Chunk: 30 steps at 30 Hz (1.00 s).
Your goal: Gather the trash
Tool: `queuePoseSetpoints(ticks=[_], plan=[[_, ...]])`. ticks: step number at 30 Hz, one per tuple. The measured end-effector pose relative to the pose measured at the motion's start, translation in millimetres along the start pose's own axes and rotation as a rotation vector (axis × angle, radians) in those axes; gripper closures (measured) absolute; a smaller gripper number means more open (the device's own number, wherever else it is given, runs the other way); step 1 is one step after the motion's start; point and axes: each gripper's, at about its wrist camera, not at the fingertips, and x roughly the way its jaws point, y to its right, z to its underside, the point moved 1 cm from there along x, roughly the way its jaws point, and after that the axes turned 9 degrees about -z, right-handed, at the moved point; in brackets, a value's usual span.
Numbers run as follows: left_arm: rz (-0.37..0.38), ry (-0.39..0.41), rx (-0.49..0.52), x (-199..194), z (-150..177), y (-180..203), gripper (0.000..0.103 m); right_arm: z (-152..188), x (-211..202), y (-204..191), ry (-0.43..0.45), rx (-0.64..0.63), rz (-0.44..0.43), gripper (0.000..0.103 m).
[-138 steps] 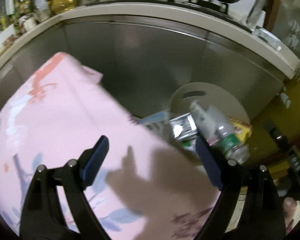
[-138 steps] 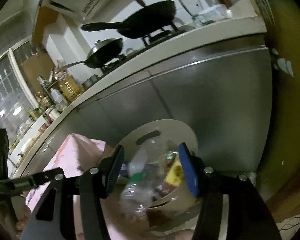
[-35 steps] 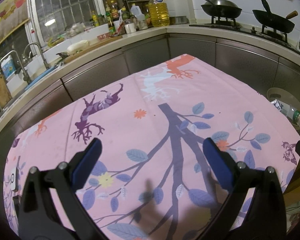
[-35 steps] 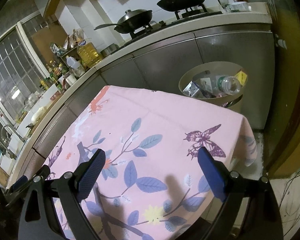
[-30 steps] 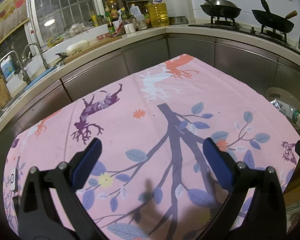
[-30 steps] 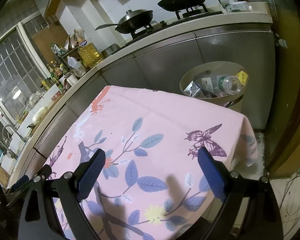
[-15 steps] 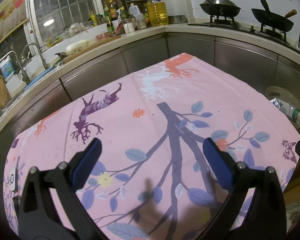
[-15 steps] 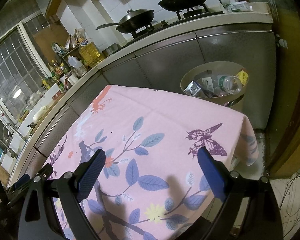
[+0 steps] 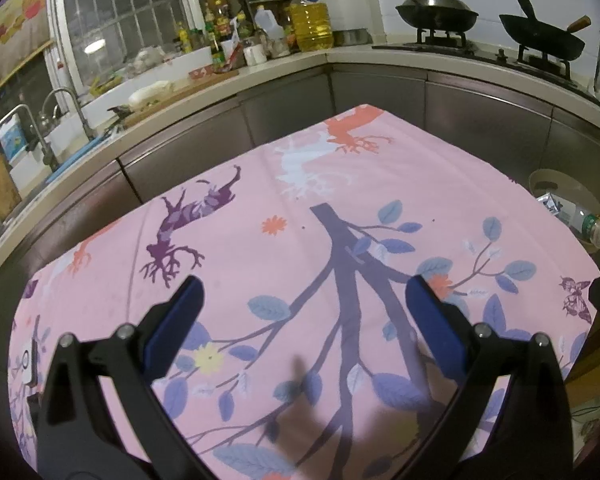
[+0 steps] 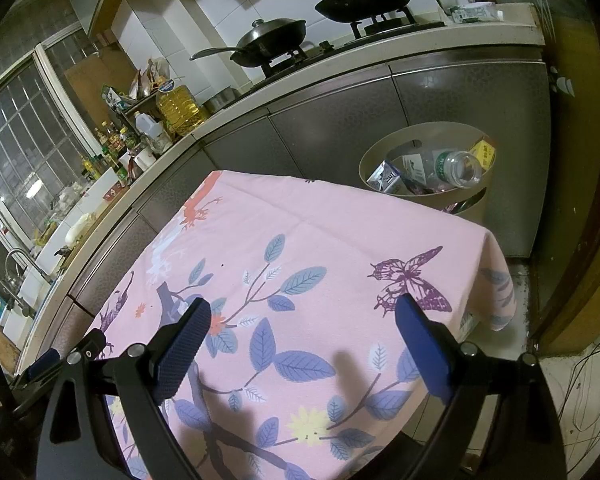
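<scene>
A round beige trash bin [image 10: 380,152] stands on the floor past the table's far right corner. It holds a clear plastic bottle [image 10: 456,168], a silver carton [image 10: 386,178] and a yellow box [image 10: 485,151]. The bin [image 9: 548,178] and the bottle [image 9: 592,228] also show at the right edge of the left wrist view. My left gripper [image 9: 302,320] is open and empty above the pink flowered tablecloth [image 9: 300,216]. My right gripper [image 10: 300,336] is open and empty above the same cloth [image 10: 300,248].
Steel kitchen cabinets [image 10: 340,116] and a counter wrap around the table. Two woks [image 9: 436,12] sit on the stove, an oil jug [image 9: 310,20] and bottles stand in the corner, and a sink with taps [image 9: 56,96] is at left. Cables [image 10: 592,380] lie on the floor at right.
Since 4.6 s ago both grippers have pulled back from the bin to above the table. Over the last second nothing has visibly moved.
</scene>
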Motion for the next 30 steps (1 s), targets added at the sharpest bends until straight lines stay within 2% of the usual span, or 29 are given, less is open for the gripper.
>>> queuePoseSetpoints(ticks=[30], plan=[[0.002,0.013,0.045,-2.0,-0.9,6.4,0.006,-1.0,0.2,0.9,-0.002,0.002,-0.001,0.014]])
